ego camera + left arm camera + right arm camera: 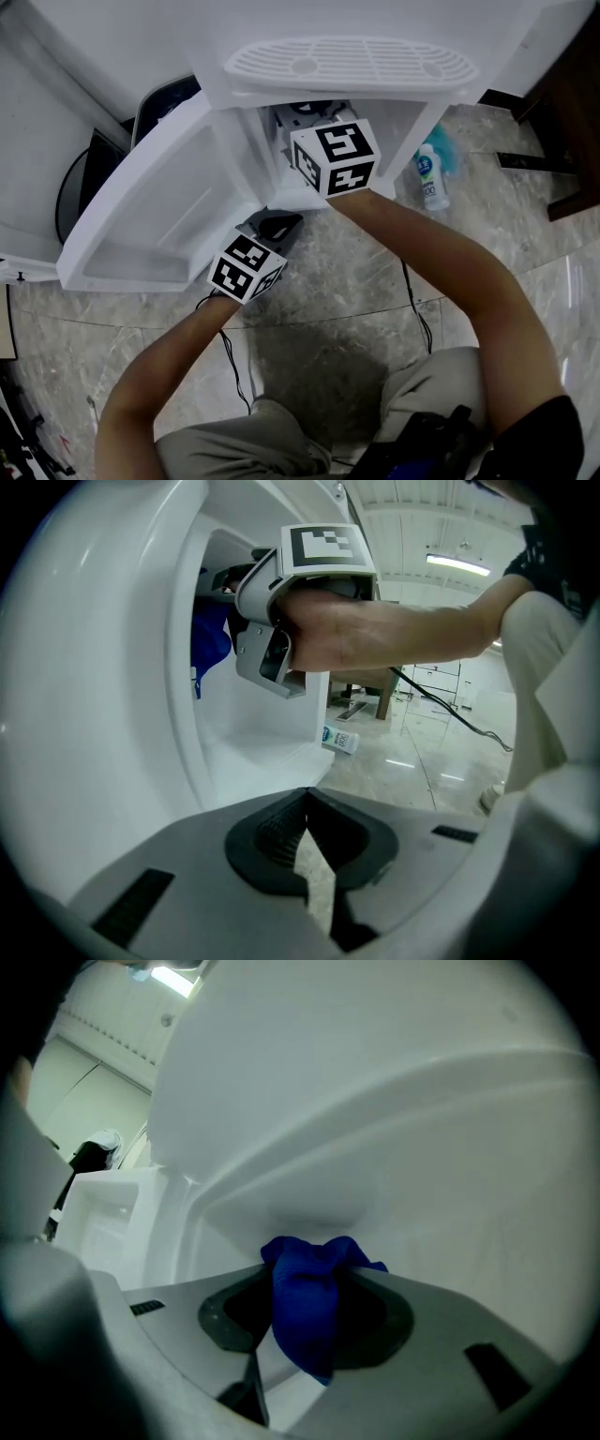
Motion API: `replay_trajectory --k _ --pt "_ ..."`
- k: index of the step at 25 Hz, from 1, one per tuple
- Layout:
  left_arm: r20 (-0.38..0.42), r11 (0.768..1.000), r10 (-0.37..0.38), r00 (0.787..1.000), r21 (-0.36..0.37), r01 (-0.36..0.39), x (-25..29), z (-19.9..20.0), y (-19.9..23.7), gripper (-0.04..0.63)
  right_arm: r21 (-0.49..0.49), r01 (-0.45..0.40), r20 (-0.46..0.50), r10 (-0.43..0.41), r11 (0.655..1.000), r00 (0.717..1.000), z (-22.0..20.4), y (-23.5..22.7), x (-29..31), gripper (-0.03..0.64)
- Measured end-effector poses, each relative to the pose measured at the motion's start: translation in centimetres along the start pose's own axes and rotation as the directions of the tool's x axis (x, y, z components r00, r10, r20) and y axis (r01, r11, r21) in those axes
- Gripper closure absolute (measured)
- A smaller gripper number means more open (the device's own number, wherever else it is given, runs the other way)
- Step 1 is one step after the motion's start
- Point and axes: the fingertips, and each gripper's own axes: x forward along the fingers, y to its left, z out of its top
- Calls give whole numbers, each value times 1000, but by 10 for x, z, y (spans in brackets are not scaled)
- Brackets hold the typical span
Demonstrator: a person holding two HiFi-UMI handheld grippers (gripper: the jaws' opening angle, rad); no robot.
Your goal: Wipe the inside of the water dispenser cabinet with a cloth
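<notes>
The white water dispenser's cabinet point(394, 122) stands open, its door point(141, 225) swung out to the left. My right gripper point(314, 1283) reaches inside, shut on a bunched blue cloth point(309, 1321) that it holds close to a white inner wall high in the cabinet. Its marker cube point(335, 157) shows at the opening, and the jaws are hidden in the head view. In the left gripper view the cloth point(208, 639) hangs just inside the cabinet. My left gripper point(305, 841) is shut on nothing. It is low in front of the cabinet, next to the door's hinge edge point(272, 225).
A white bottle with a blue label point(431, 178) lies on the marble floor right of the dispenser. Black cables point(417, 309) trail over the floor by the person's knees. Dark furniture point(562, 112) stands at far right. The drip tray grille point(352, 61) juts out above the opening.
</notes>
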Motion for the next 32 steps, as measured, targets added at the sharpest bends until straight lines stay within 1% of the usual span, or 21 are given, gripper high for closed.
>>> replay_trajectory --k 4,8,11,13,18,20,22,24,27,30,32 --pt "11 1000 7 1000 -20 -7 -2 0 7 589 -80 24 46 -20 996 999 10 -10 18 477" --pt "13 1000 5 1000 -30 -5 -6 -3 8 589 -146 70 56 -62 987 996 10 -28 40 477" --pt "1 999 3 1000 -34 -3 -8 -11 7 589 -193 71 59 -61 979 996 9 -31 44 477" --pt "-3 999 2 1000 -36 -2 -8 -14 7 589 -199 58 55 -48 978 997 9 -27 40 477" --pt "4 1000 -10 1000 -27 11 -2 -9 6 589 -169 19 60 -9 985 998 13 -9 19 477" --pt "7 1000 -16 1000 -23 16 -2 -7 5 589 -181 13 54 -3 983 999 13 -9 19 477" --pt "3 999 -15 1000 -31 15 -2 -10 5 589 -201 13 41 -5 979 999 10 -14 26 477" --pt "-3 999 -14 1000 -38 14 -3 -13 4 589 -211 28 24 -24 977 999 7 -22 36 477" --pt "-6 999 -15 1000 -41 14 -5 -16 3 589 -225 40 20 -36 974 999 7 -28 47 477" --pt "-4 999 -15 1000 -44 15 -4 -16 4 589 -224 33 13 -30 974 999 6 -28 45 477" --pt "2 999 -14 1000 -48 14 -3 -14 6 589 -224 13 1 -13 975 1000 6 -24 39 477"
